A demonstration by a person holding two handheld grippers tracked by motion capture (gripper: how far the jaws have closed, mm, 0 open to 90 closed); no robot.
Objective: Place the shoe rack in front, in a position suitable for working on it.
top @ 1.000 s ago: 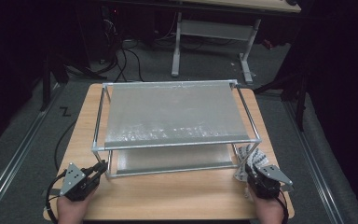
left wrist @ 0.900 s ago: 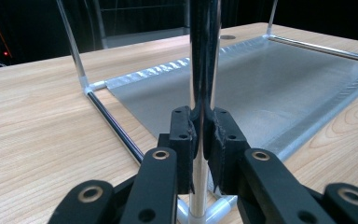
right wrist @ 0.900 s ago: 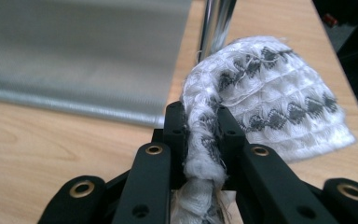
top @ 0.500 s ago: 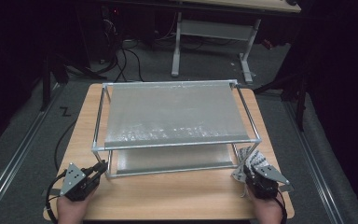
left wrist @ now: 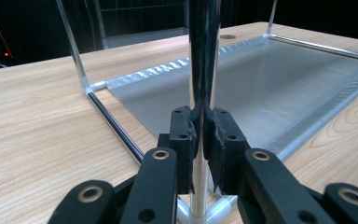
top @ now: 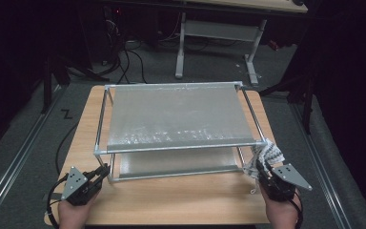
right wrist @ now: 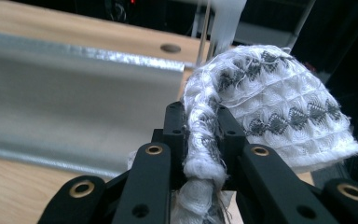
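A two-tier metal rack [top: 181, 119] with silvery mesh shelves stands on the wooden table [top: 171, 200]. My left gripper [top: 103, 172] is at its near left corner, shut on the upright corner post [left wrist: 201, 70], which runs between the jaws in the left gripper view. At the near right corner my right gripper [top: 263, 168] is shut on a white knitted cloth with grey diamond patterns [top: 267, 155]. In the right gripper view that cloth [right wrist: 279, 107] bulges up and to the right of the jaws, bunched between the pads [right wrist: 179, 135].
The rack's lower shelf [left wrist: 279, 84] lies flat on the table. A hole [right wrist: 170, 48] is in the tabletop at the far side. Behind the table stand a desk frame [top: 214, 33] and cables on a dark floor. Metal rails run along both sides.
My right gripper has risen a little with the cloth, which now sits higher against the rack's near right corner. The left gripper has not moved.
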